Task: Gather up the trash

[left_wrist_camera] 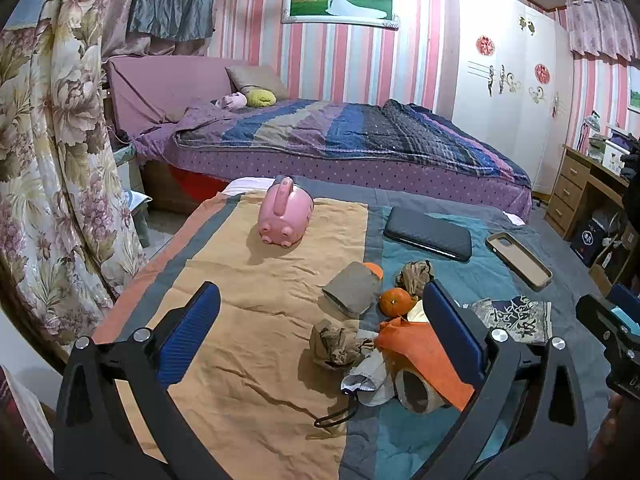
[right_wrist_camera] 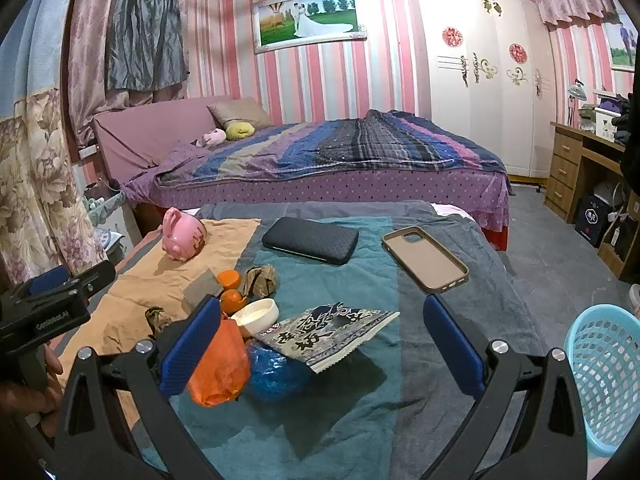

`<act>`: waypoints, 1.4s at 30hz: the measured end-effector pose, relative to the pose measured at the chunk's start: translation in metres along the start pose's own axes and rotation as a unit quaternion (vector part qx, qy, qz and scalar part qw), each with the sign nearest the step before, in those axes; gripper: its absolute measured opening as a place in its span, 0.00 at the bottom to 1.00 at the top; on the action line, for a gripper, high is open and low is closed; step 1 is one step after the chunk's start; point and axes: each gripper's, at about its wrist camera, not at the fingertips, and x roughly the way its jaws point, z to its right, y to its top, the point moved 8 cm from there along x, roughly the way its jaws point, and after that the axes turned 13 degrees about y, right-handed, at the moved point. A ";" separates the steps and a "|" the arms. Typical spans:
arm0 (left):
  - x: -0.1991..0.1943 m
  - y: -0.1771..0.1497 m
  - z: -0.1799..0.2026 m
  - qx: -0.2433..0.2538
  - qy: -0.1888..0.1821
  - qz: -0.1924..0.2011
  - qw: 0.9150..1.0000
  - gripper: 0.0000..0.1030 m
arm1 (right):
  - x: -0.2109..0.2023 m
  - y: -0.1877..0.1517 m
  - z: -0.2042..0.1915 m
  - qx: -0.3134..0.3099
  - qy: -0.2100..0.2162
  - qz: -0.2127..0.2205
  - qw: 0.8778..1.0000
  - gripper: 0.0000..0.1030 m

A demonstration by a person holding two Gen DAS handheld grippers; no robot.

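Trash lies heaped mid-table on a patchwork cloth: a crumpled brown paper ball, a used face mask, a cardboard tube, an orange plastic bag, a blue plastic wad, a printed snack wrapper and a second brown paper ball. My left gripper hangs open over the paper ball and mask. My right gripper is open too, above the wrapper, with nothing between its fingers. A light blue mesh basket stands at the right beside the table.
A pink piggy bank, a black wallet case, a phone case, two oranges, a white lid and a grey block also lie on the table. Behind are a bed, wardrobe and desk.
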 end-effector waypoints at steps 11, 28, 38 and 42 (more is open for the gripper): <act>0.002 -0.004 0.001 0.017 0.008 -0.001 1.000 0.95 | 0.001 -0.003 -0.001 0.005 0.010 -0.004 1.000 0.96; 0.005 -0.002 -0.011 0.000 0.005 -0.009 1.000 0.95 | -0.007 0.005 -0.004 0.018 0.014 0.026 0.999 0.96; 0.003 -0.001 -0.016 -0.006 0.000 -0.010 1.000 0.95 | -0.007 0.006 0.000 0.023 -0.010 0.026 0.999 0.96; 0.004 -0.001 -0.017 -0.007 0.001 -0.010 1.000 0.95 | -0.004 0.004 -0.002 0.020 -0.008 0.016 1.000 0.96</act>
